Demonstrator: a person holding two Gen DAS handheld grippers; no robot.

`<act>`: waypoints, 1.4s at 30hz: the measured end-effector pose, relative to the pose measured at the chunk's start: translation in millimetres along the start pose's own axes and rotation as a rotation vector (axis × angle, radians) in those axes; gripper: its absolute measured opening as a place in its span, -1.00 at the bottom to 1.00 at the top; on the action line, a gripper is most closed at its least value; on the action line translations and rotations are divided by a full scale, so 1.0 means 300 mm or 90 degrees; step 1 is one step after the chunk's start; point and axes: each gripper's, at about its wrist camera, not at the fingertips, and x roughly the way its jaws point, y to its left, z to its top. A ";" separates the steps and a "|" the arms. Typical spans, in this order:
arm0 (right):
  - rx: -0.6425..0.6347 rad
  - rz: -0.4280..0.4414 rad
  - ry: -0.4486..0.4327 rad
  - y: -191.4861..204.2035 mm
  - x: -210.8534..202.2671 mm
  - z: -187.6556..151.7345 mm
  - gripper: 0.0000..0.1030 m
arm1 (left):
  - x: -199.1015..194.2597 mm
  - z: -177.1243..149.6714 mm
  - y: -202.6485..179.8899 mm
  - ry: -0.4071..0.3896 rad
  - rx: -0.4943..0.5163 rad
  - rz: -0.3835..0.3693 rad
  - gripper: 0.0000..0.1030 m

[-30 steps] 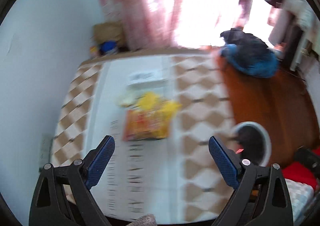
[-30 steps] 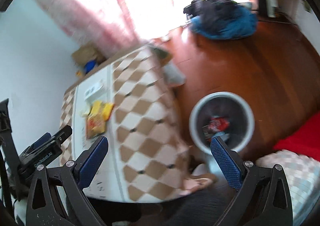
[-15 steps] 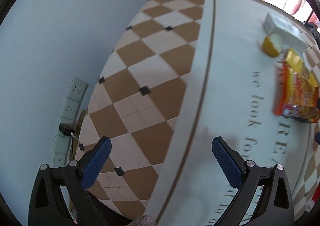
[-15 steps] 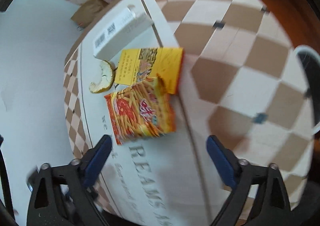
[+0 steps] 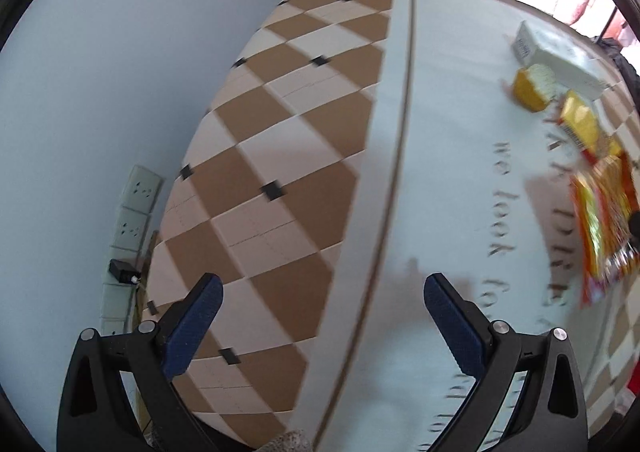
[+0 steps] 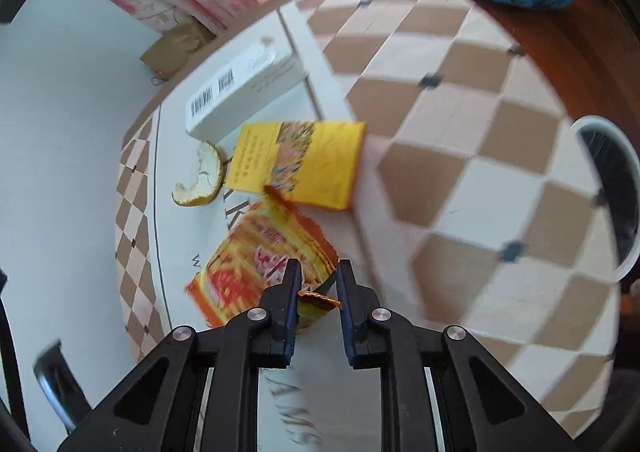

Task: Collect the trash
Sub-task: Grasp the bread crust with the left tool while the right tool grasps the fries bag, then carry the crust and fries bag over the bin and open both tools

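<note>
Right wrist: right hand-held gripper [image 6: 317, 272] nearly closed on snack bag [image 6: 256, 264] edge, on counter [image 6: 460, 124].
Left wrist: left hand-held gripper [image 5: 322, 294] wide open, empty.

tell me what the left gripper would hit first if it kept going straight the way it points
Most likely the tablecloth itself: the open left gripper points along bare checkered and white cloth. The snack bag and orange peel lie well off to its right. Depth is uncertain.

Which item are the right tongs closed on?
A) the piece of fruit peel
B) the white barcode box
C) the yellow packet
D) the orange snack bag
D: in the right wrist view, the right tongs pinch the near edge of the orange snack bag, while the other items lie untouched beyond it.
</note>
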 end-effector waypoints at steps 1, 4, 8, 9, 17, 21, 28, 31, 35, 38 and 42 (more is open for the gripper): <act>-0.008 -0.005 -0.007 -0.018 -0.026 0.010 -0.64 | -0.008 0.014 -0.011 -0.002 0.000 -0.016 1.00; -0.024 -0.040 -0.035 -0.089 -0.105 0.075 -0.64 | -0.027 0.070 -0.057 -0.005 -0.001 -0.063 0.99; -0.024 -0.096 -0.052 -0.164 -0.121 0.210 -0.64 | -0.051 0.192 -0.131 -0.019 -0.012 -0.136 0.98; -0.023 -0.110 -0.050 -0.183 -0.113 0.251 -0.64 | -0.048 0.231 -0.151 -0.021 -0.015 -0.157 0.98; -0.059 -0.183 -0.035 -0.196 -0.006 0.399 -0.64 | 0.037 0.413 -0.284 0.024 -0.053 -0.242 0.48; -0.060 -0.185 -0.027 -0.193 0.041 0.428 -0.64 | 0.070 0.432 -0.352 0.034 -0.030 -0.226 -0.30; -0.068 -0.171 -0.025 -0.192 0.050 0.417 -0.64 | 0.020 0.403 -0.370 -0.016 0.007 -0.176 -0.89; -0.072 -0.157 -0.032 -0.194 0.015 0.392 -0.64 | -0.029 0.364 -0.344 -0.049 0.022 -0.145 -0.89; -0.083 -0.136 -0.046 -0.185 -0.052 0.349 -0.64 | -0.108 0.311 -0.310 -0.088 0.041 -0.122 -0.90; -0.094 -0.114 -0.061 -0.171 -0.122 0.299 -0.64 | -0.171 0.268 -0.285 -0.114 0.053 -0.108 -0.90; -0.102 -0.085 -0.077 -0.155 -0.211 0.236 -0.64 | -0.244 0.207 -0.240 -0.133 0.058 -0.104 -0.90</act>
